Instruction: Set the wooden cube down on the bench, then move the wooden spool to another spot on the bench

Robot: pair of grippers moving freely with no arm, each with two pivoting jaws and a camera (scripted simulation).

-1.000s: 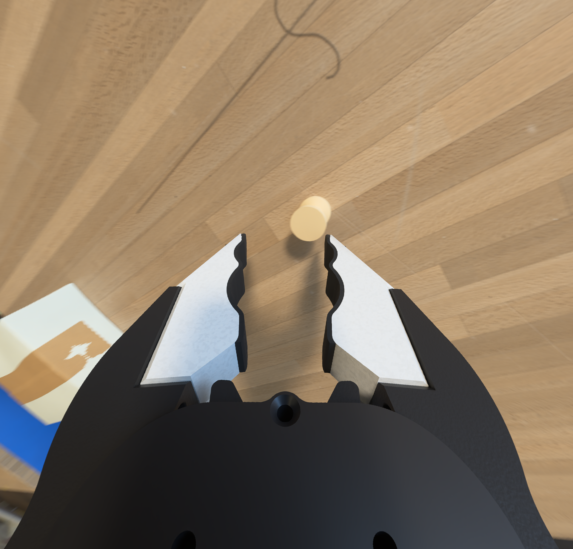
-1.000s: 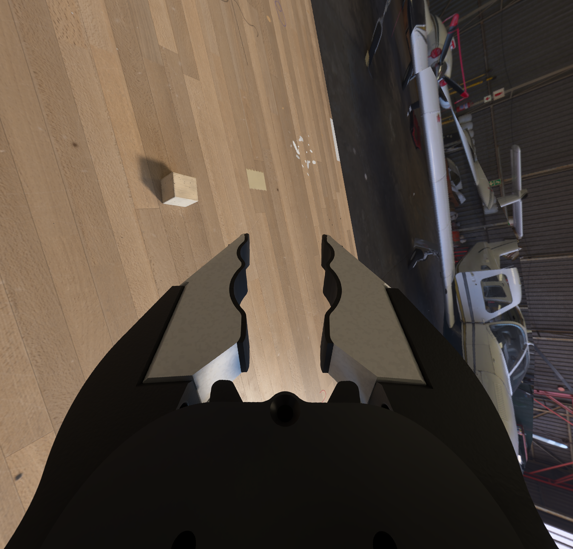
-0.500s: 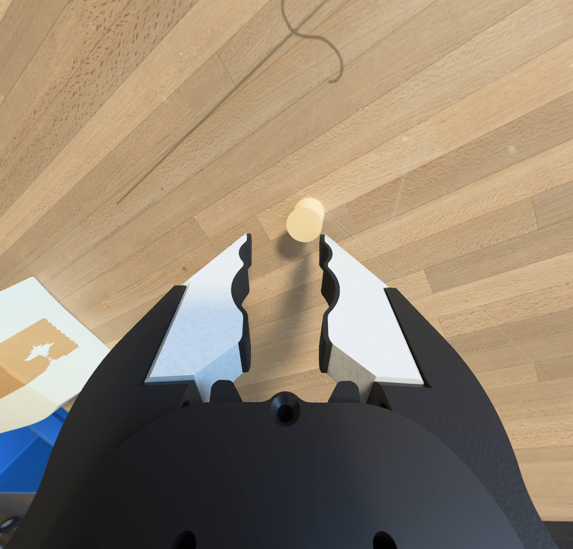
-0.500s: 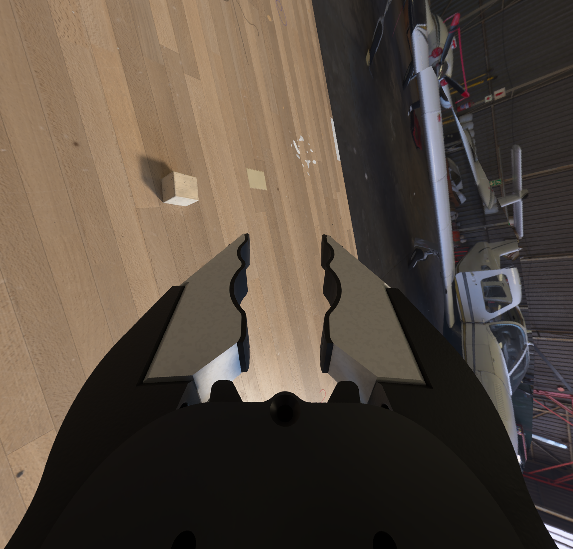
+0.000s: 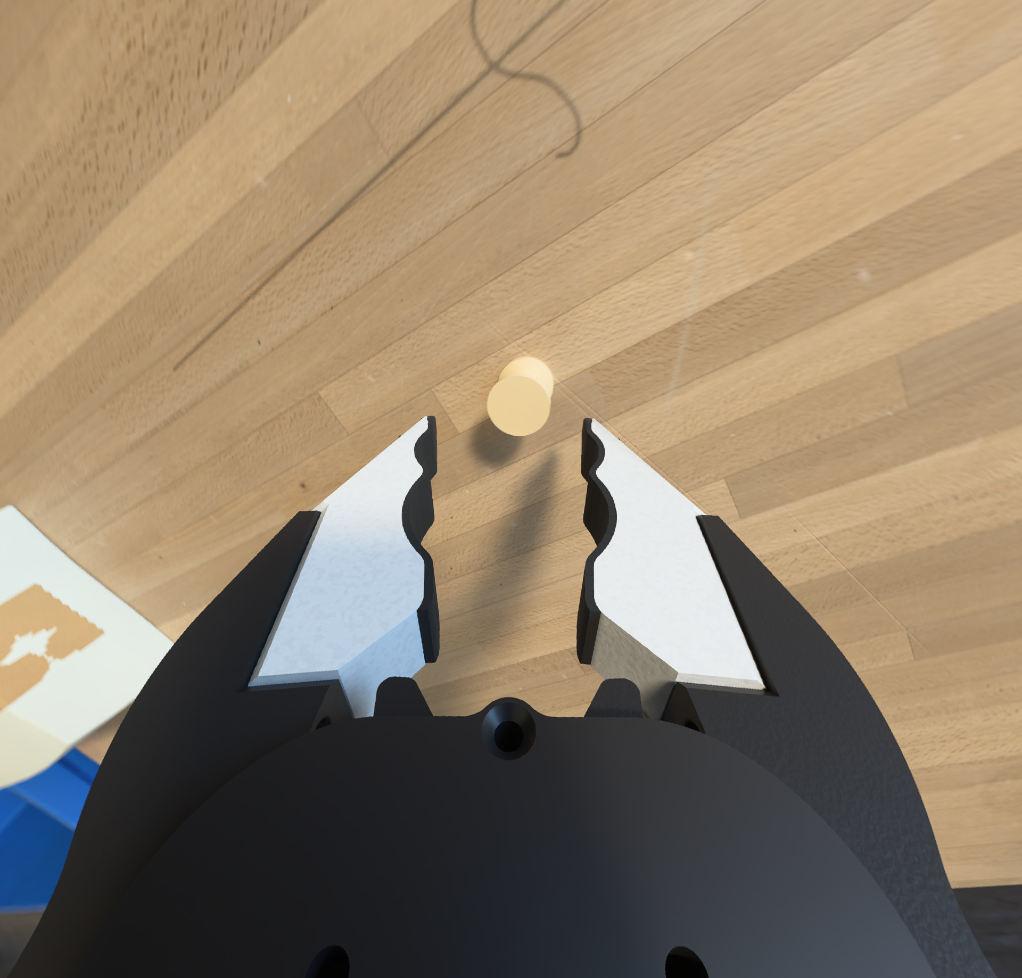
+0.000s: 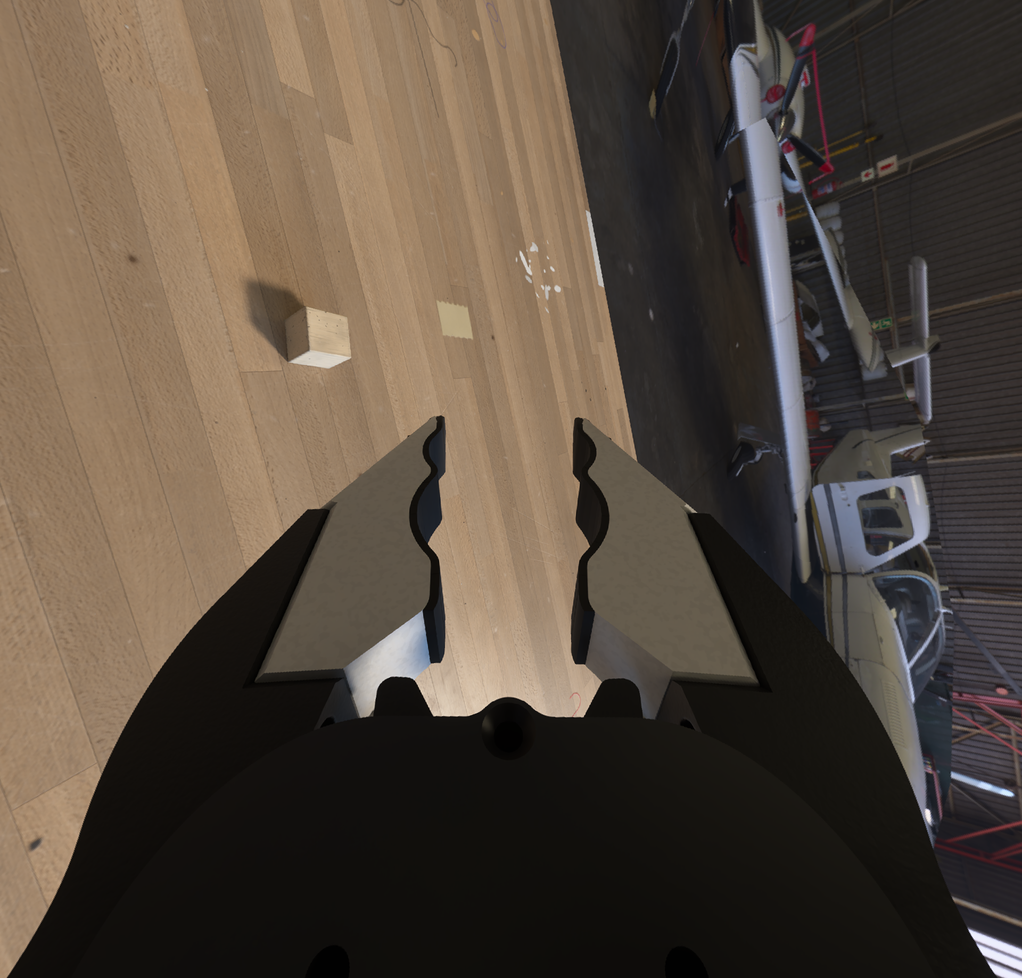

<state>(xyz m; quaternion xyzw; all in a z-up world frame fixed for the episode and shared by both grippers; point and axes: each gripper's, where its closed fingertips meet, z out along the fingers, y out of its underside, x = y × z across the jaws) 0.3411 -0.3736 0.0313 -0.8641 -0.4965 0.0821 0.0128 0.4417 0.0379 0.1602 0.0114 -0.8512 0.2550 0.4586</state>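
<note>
Spool, wooden, pale: upright on bench, just beyond the fingertips of left gripper, now nearer and better centred than a second ago. Fingers moderately spread, holding nothing; gap slightly wider than half a second back. Cube, wooden: resting on bench, far left of right gripper, unmoved. Right fingers apart, empty. Judgement: cube step done; spool grasp imminent.

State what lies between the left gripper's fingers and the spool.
Only bare bench and shadow separate the left gripper from the spool, in the left wrist view.
</note>
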